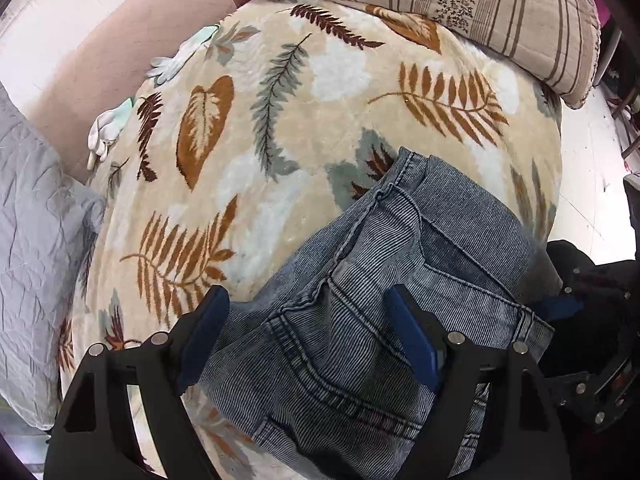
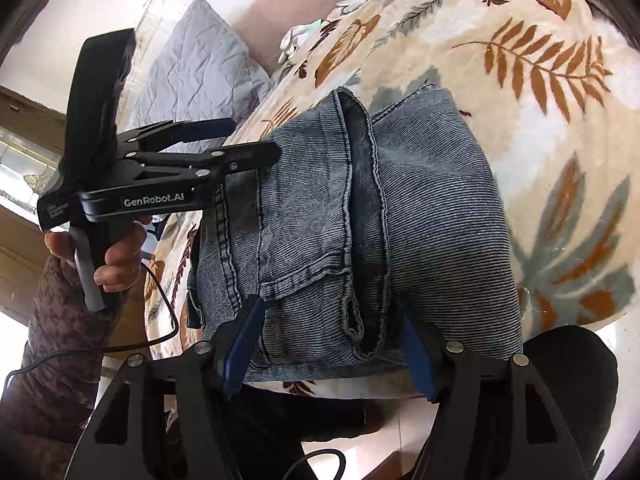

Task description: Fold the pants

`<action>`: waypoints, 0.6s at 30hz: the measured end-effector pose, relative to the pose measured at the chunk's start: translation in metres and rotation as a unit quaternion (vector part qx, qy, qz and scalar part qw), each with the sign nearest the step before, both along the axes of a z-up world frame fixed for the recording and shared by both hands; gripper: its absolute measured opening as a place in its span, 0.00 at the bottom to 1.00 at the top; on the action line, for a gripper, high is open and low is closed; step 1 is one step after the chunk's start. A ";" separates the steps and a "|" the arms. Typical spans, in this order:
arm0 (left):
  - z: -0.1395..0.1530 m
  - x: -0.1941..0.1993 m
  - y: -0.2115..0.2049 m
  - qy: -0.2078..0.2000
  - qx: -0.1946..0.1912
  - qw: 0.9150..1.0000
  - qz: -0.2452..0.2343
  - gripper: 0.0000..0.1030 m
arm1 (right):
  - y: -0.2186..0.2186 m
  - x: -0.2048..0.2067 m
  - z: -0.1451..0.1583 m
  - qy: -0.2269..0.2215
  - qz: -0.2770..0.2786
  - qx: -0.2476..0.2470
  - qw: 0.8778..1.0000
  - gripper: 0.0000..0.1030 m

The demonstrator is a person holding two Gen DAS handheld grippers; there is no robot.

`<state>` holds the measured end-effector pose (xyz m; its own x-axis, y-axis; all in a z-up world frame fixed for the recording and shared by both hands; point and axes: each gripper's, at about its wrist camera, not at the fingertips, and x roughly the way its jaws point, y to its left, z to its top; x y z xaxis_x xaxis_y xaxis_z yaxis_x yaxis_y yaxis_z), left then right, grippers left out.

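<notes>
Blue denim pants lie folded into a compact bundle on a leaf-patterned blanket; in the right wrist view the pants fill the middle. My left gripper is open, its jaws spread just above the waistband end of the pants; it also shows from the side in the right wrist view, open, at the bundle's left edge. My right gripper is open, its fingers straddling the near edge of the bundle, holding nothing.
A striped floral pillow lies at the blanket's far edge. A grey quilted pillow is at left, also in the right wrist view. White gloves lie on the blanket's left edge. A cable hangs from the left gripper.
</notes>
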<state>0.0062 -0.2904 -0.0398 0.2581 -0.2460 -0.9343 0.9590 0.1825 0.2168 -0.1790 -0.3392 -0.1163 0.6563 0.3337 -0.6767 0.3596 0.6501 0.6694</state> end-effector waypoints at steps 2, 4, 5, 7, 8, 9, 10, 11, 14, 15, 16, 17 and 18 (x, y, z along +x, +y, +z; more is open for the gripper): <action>0.000 -0.001 -0.001 0.001 0.000 1.000 -0.004 0.79 | 0.000 0.000 0.001 -0.001 -0.001 0.004 1.000 0.66; 0.000 -0.001 -0.002 0.003 0.001 1.000 -0.008 0.79 | 0.002 0.000 0.002 -0.004 0.001 0.008 1.000 0.66; -0.001 -0.001 -0.002 0.004 0.001 1.000 -0.010 0.79 | 0.003 0.002 0.002 -0.005 0.002 0.010 1.000 0.66; -0.007 0.002 -0.004 0.015 0.012 1.000 -0.011 0.80 | 0.005 0.004 0.000 -0.003 0.006 0.012 1.000 0.66; -0.013 0.003 -0.005 0.030 0.022 0.999 -0.010 0.82 | 0.006 0.005 -0.002 -0.002 0.006 0.014 1.000 0.66; -0.024 0.004 -0.005 0.054 0.040 0.998 -0.009 0.82 | 0.007 0.005 -0.003 -0.006 0.007 0.021 1.000 0.66; -0.034 0.004 -0.004 0.069 0.056 0.996 -0.007 0.83 | 0.007 0.006 -0.004 -0.012 0.011 0.026 1.000 0.65; -0.040 0.001 -0.002 0.062 0.060 0.996 -0.008 0.84 | 0.009 0.007 -0.004 -0.021 0.015 0.029 0.999 0.56; -0.032 -0.003 0.006 0.059 0.030 0.998 -0.007 0.75 | 0.012 0.010 -0.004 -0.025 0.026 0.023 0.999 0.13; -0.025 0.000 0.009 0.066 0.019 0.998 0.003 0.63 | 0.011 0.008 -0.002 -0.034 0.024 0.028 0.999 0.12; -0.019 0.004 0.012 0.077 0.011 0.997 0.010 0.60 | 0.009 0.005 0.002 -0.046 0.022 0.035 0.998 0.12; -0.011 0.007 0.015 0.091 0.001 0.996 0.019 0.58 | 0.008 0.004 0.004 -0.054 0.021 0.039 0.998 0.11; -0.002 0.008 0.017 0.098 -0.009 0.995 0.024 0.56 | 0.006 0.001 0.010 -0.068 0.020 0.044 0.996 0.11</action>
